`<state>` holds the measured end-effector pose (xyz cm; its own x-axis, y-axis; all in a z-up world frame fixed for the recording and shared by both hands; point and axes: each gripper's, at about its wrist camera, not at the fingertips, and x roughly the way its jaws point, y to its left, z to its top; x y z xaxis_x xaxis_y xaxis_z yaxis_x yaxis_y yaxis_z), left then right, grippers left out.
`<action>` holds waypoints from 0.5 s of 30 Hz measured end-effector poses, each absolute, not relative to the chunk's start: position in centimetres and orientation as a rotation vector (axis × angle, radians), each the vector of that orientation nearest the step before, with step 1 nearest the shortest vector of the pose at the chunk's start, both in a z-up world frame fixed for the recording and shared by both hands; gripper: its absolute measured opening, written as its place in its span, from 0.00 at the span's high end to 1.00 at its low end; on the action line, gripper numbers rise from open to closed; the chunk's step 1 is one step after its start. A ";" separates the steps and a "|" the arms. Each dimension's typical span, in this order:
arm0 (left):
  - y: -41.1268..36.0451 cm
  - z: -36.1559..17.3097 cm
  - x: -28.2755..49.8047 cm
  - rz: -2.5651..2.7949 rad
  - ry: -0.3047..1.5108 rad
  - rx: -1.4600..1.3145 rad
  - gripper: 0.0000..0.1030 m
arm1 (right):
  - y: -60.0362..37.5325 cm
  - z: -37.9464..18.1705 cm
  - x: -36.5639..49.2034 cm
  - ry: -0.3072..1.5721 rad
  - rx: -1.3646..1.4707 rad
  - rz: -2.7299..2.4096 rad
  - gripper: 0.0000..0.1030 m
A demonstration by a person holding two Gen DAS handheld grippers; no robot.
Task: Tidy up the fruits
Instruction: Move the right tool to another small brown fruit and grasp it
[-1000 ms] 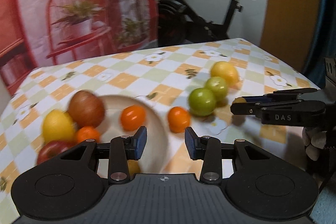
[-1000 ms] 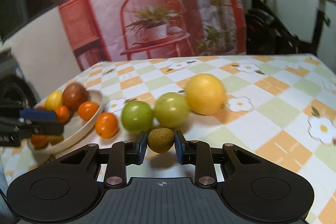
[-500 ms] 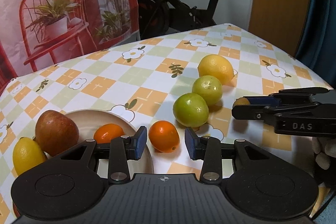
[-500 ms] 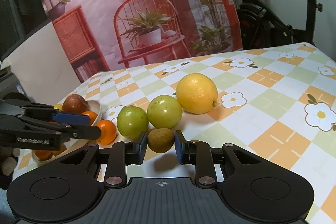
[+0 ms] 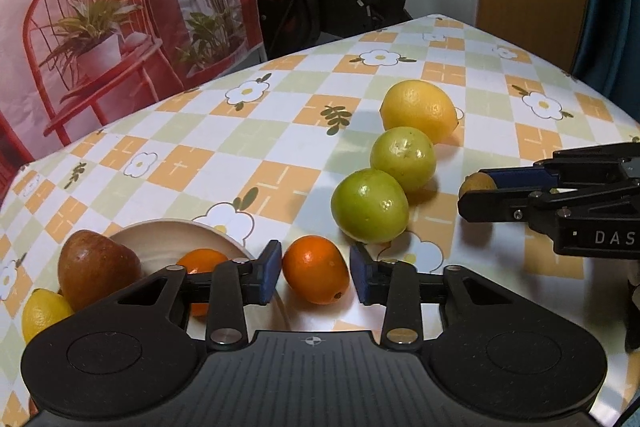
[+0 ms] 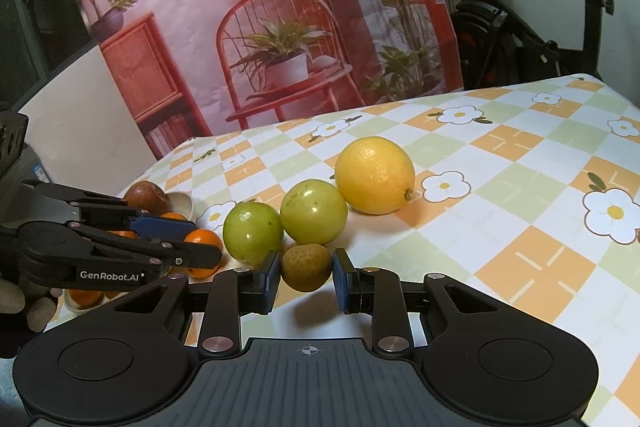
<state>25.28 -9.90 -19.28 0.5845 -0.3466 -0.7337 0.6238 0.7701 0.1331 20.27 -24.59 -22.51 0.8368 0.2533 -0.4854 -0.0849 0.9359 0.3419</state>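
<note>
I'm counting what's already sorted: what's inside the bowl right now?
In the bowl: a brown fruit, a lemon and an orange fruit show. The left gripper covers the bowl's near part, so more may lie hidden.

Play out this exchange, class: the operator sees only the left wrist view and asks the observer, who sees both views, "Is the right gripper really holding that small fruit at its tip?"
Observer: Yes. The right wrist view shows the small brownish fruit clamped between both pads of the right gripper, with its shadow on the tablecloth beneath.
Operator: Where does my left gripper sit relative to the loose orange?
Observer: Seen from the right side, the left gripper has one finger on each side of the orange, low beside the bowl.
Operator: Is anything in the bowl hidden behind my gripper body?
Observer: Yes, another orange fruit lies at the bowl's near end.
</note>
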 end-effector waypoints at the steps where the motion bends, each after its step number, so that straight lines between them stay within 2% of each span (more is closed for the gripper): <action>1: -9.7 -19.2 25.2 -0.591 0.760 0.394 0.64 | -24.6 -22.5 20.3 0.553 0.318 0.182 0.75; 15: -7.2 -16.7 23.4 -0.575 0.698 0.264 0.64 | -24.6 -22.5 20.2 0.545 0.320 0.183 0.75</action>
<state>23.37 -7.20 -16.70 0.6205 -0.4079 -0.6698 0.5788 0.8144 0.0403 20.16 -24.56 -22.48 0.8409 0.2539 -0.4779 -0.0856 0.9344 0.3457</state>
